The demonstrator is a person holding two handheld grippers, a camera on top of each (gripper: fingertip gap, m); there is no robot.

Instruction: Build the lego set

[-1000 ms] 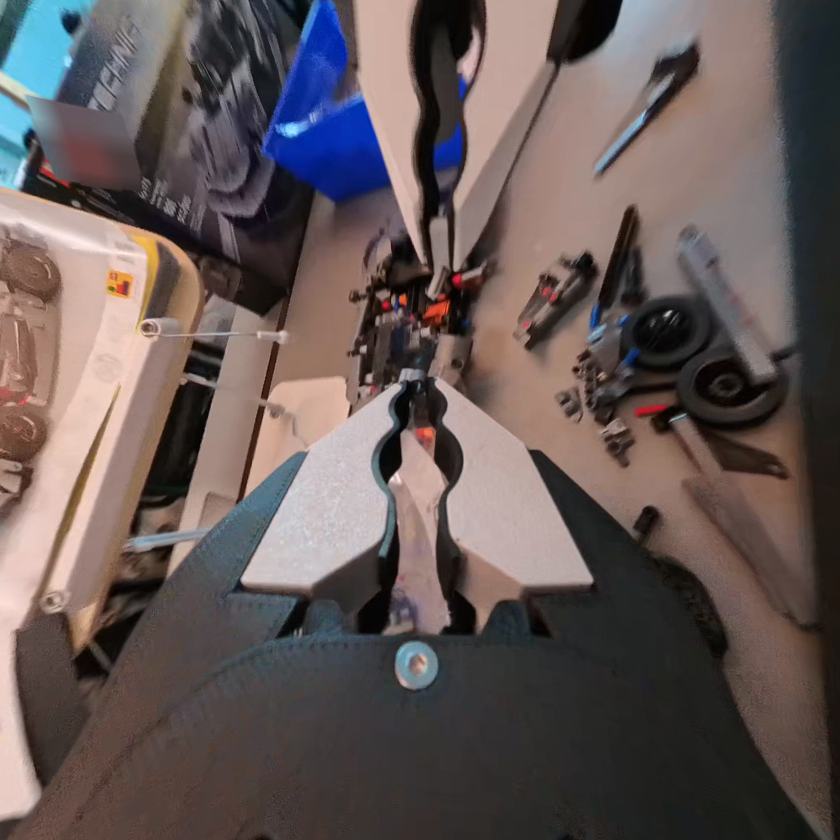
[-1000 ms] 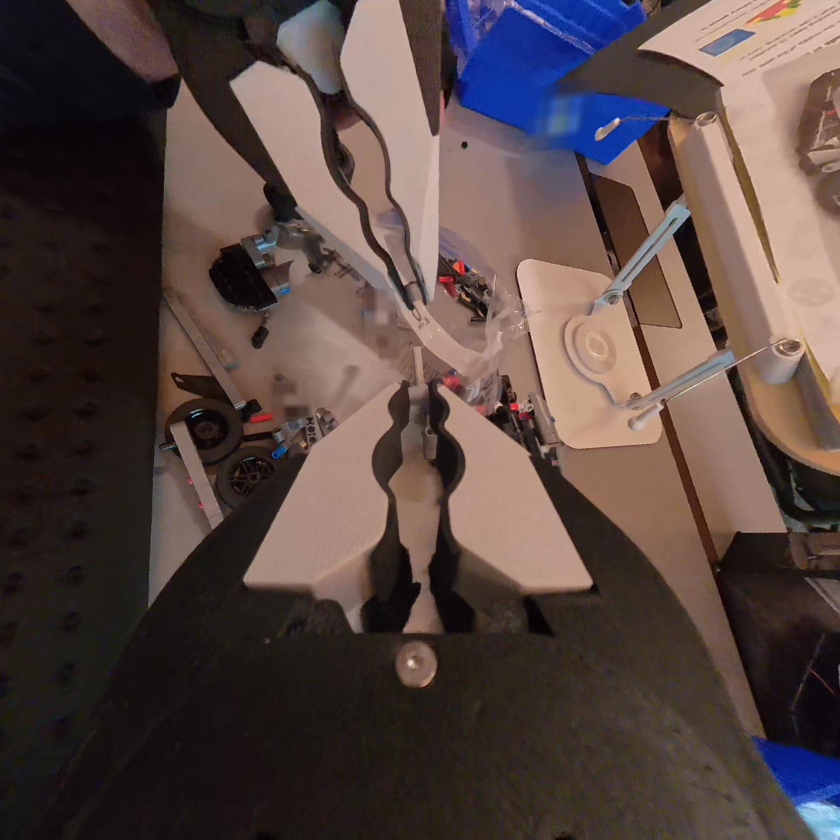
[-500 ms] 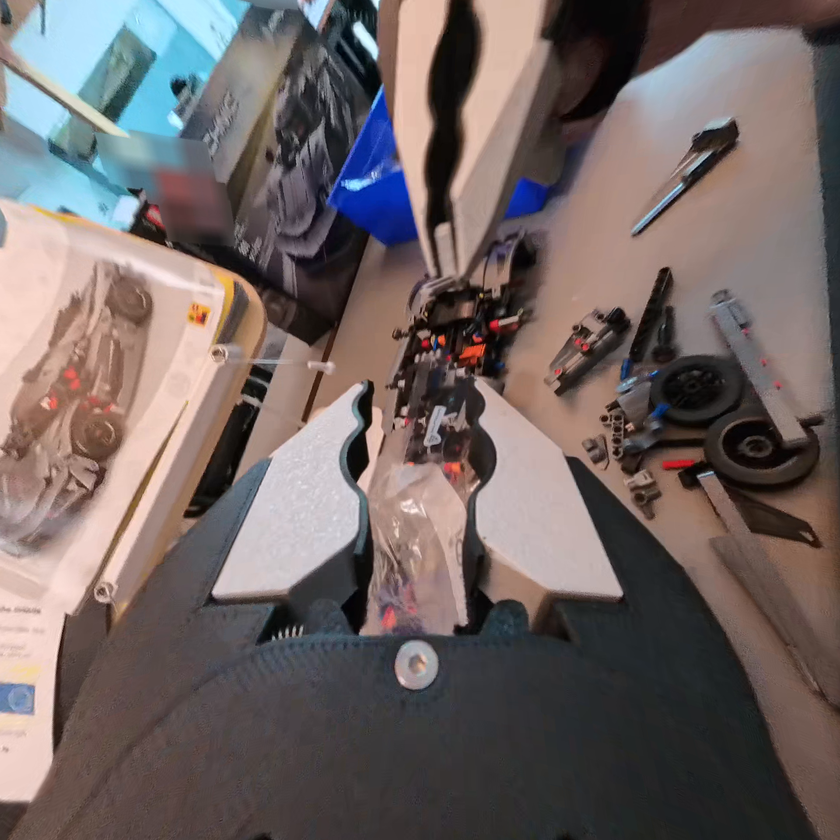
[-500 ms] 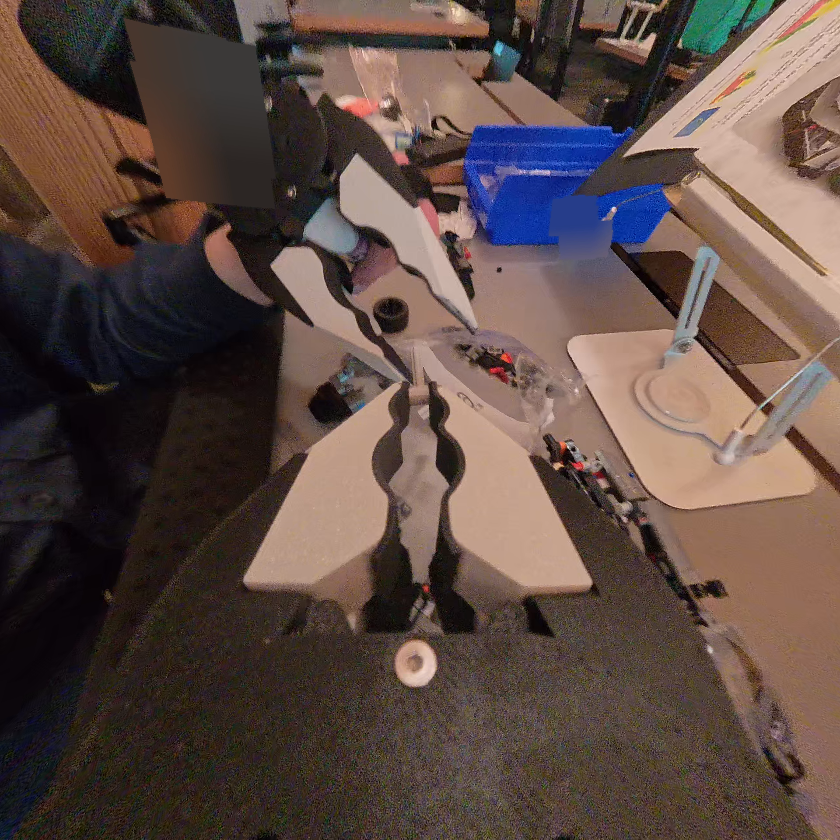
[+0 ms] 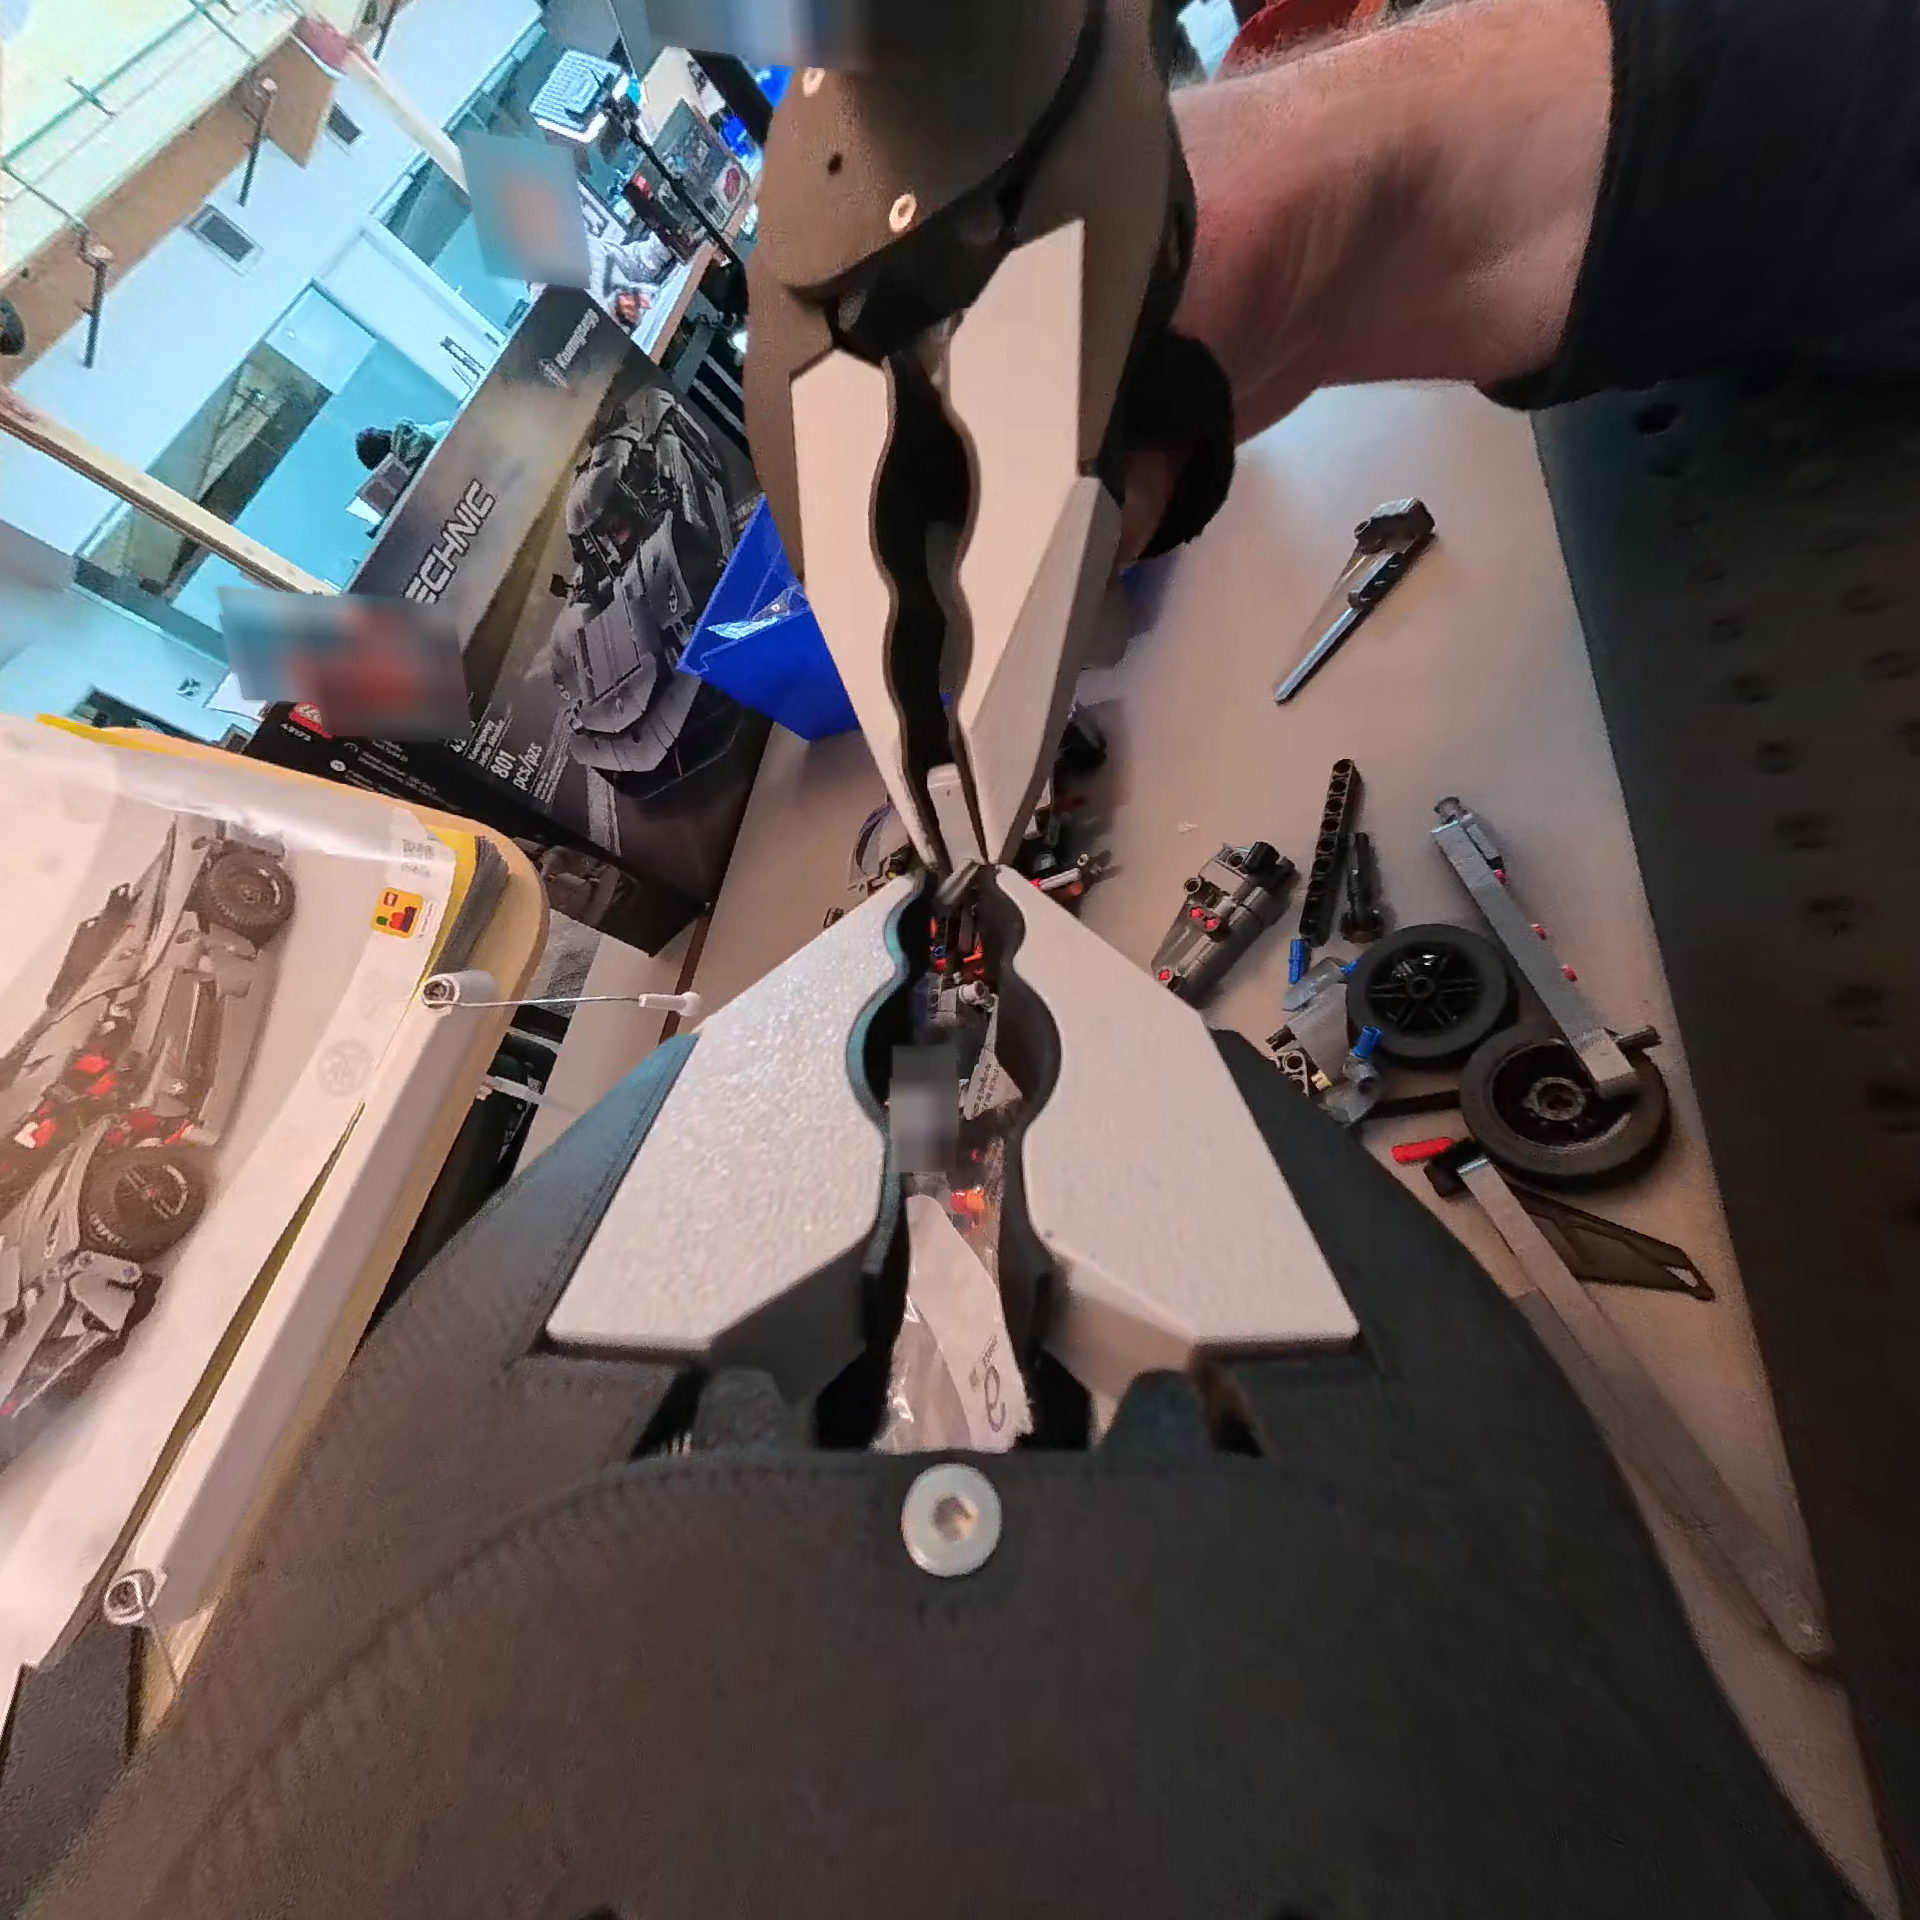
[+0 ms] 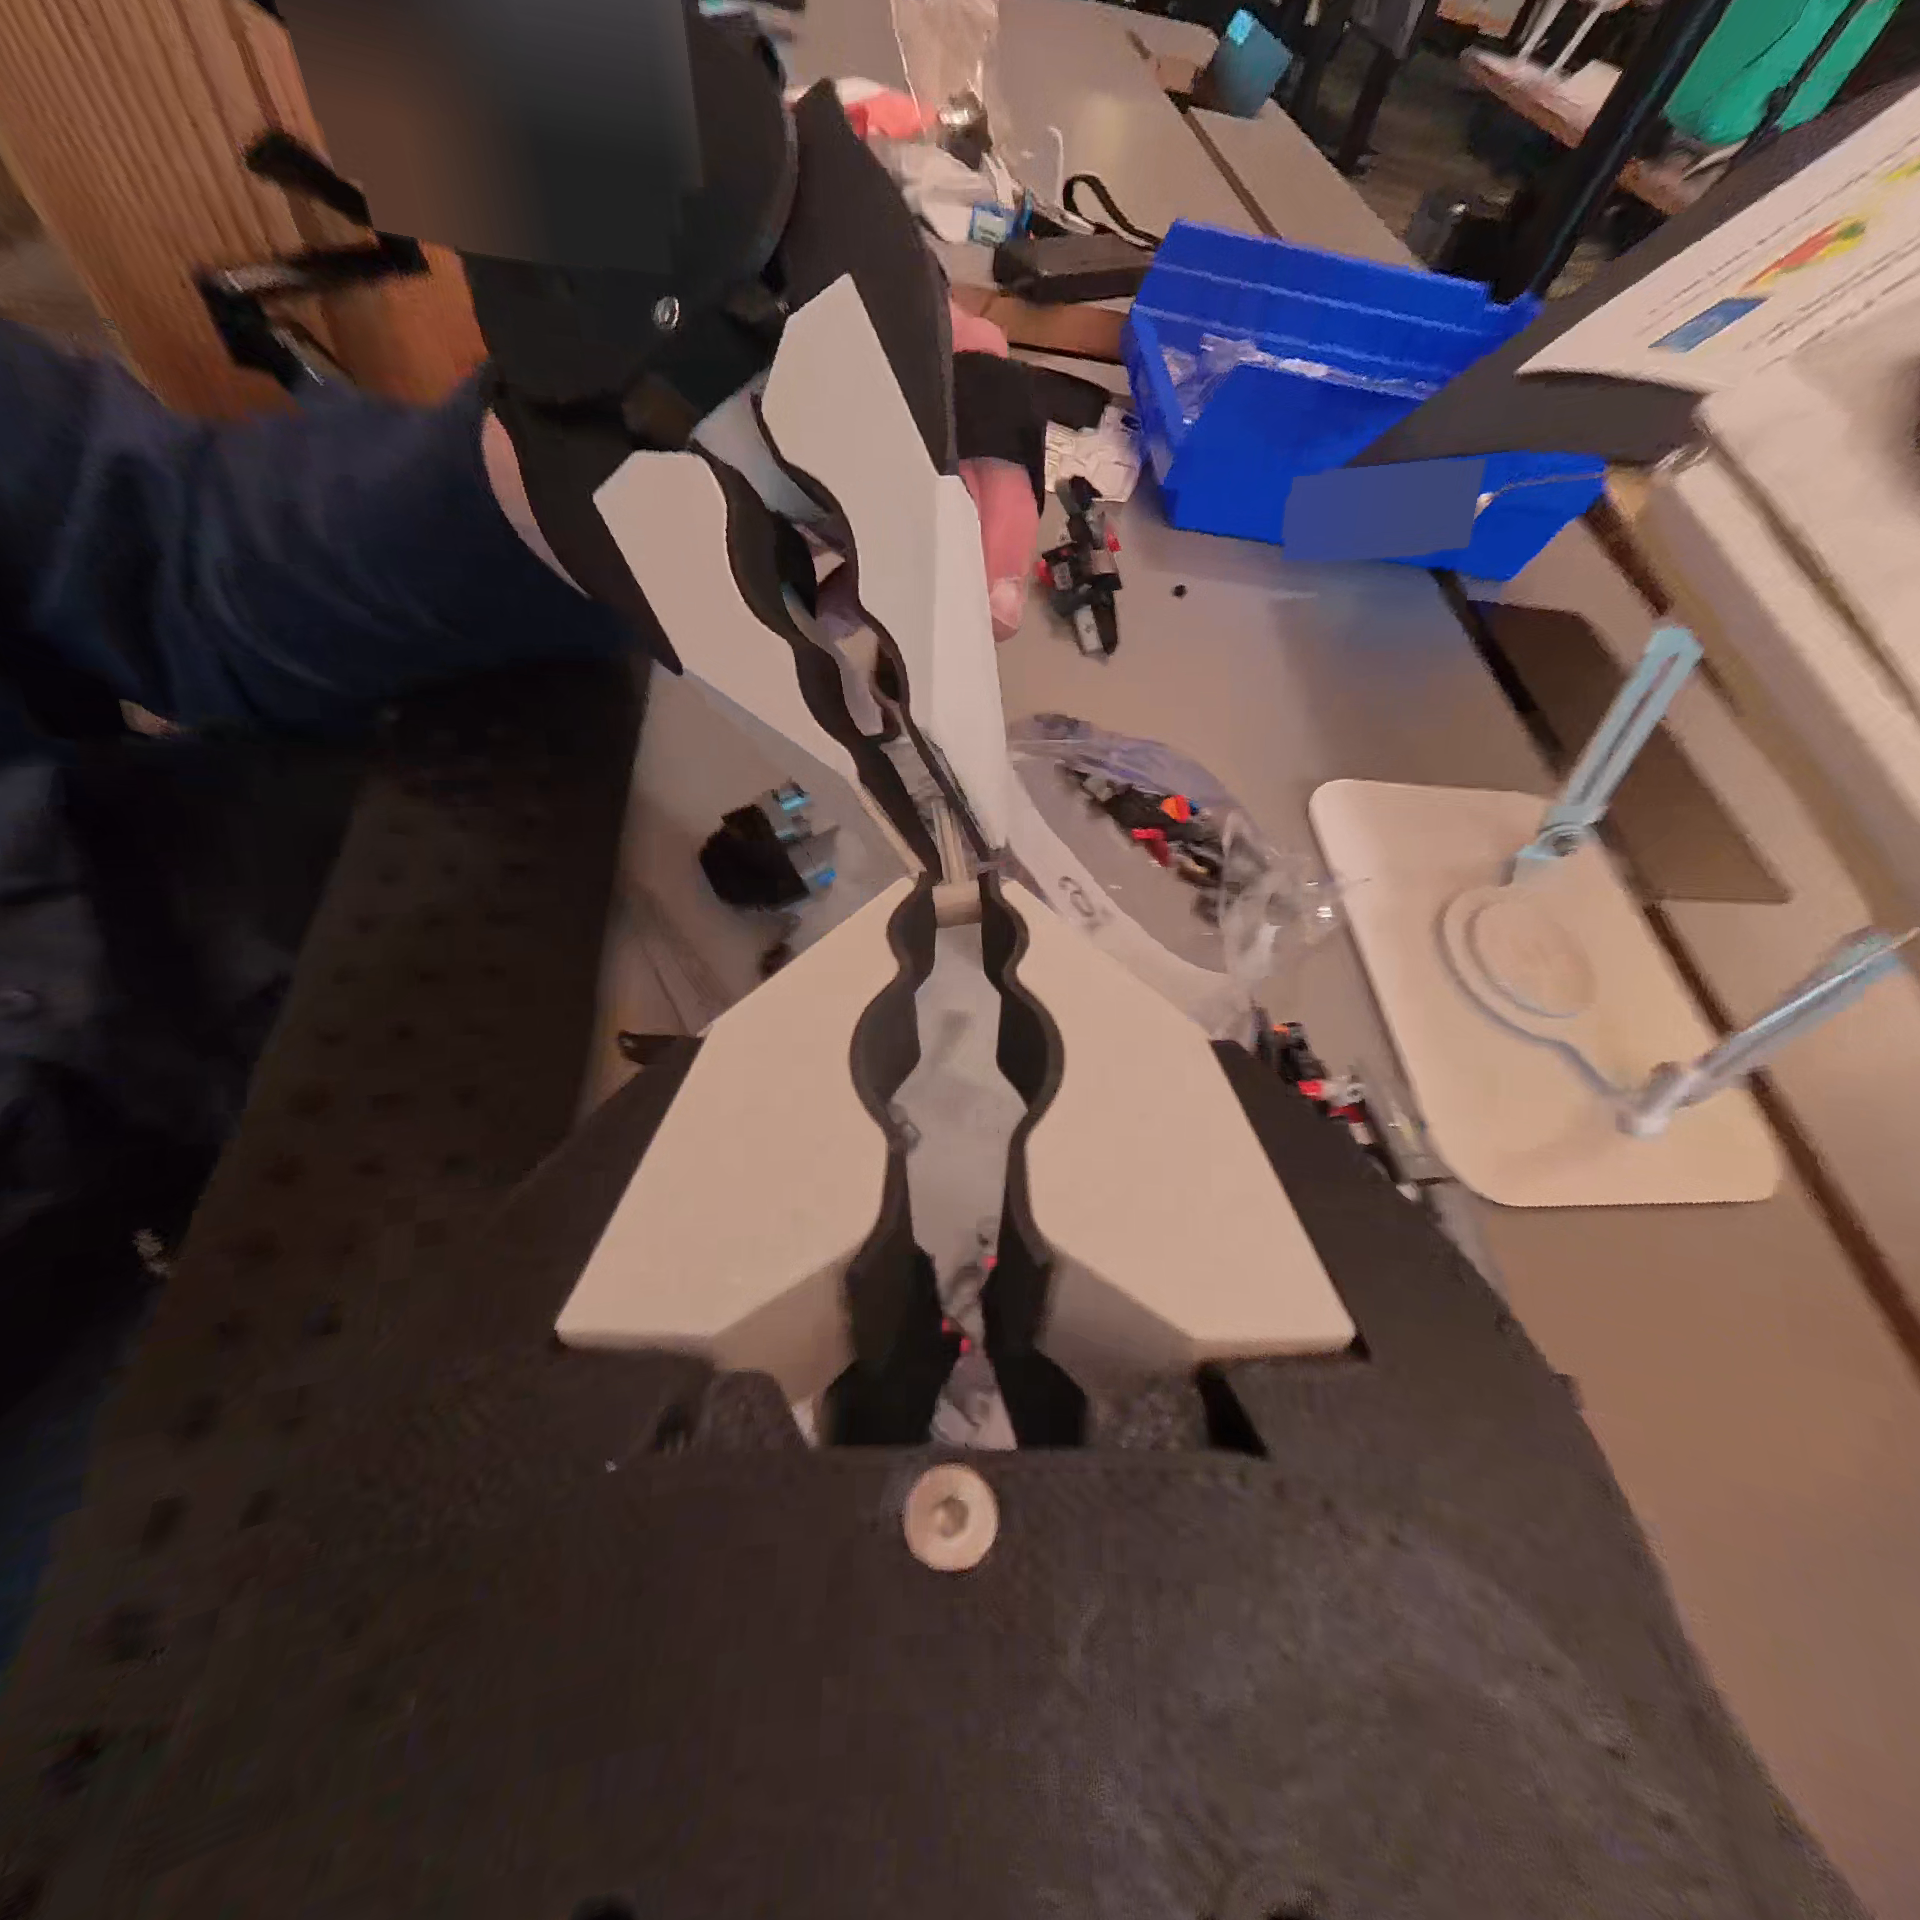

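Note:
My left gripper (image 5: pixel 956 891) and right gripper (image 6: pixel 956 902) meet tip to tip above the table. Between them is a small grey Lego piece (image 6: pixel 957 900), a thin rod with a thicker round end. The right gripper is shut on the round end. The left gripper, which also shows in the right wrist view (image 6: pixel 961 854), is shut on the rod. The piece shows dark at the left fingertips in the left wrist view (image 5: pixel 958 885), where the right gripper (image 5: pixel 951 854) comes down from above. A clear bag of parts (image 6: pixel 1164 821) lies on the table under them.
A part-built black chassis (image 5: pixel 1070 831) lies behind the tips. Two black wheels (image 5: pixel 1418 992), a grey beam (image 5: pixel 1517 935) and small parts lie to the right. A blue bin (image 6: pixel 1299 343), the set's box (image 5: pixel 582 582) and a booklet on a stand (image 5: pixel 156 1039) are nearby.
My left gripper let go of the bag, opened wide, then closed on the rod sticking out of my right gripper. Both grippers rose and tilted. The right stayed shut on the piece.

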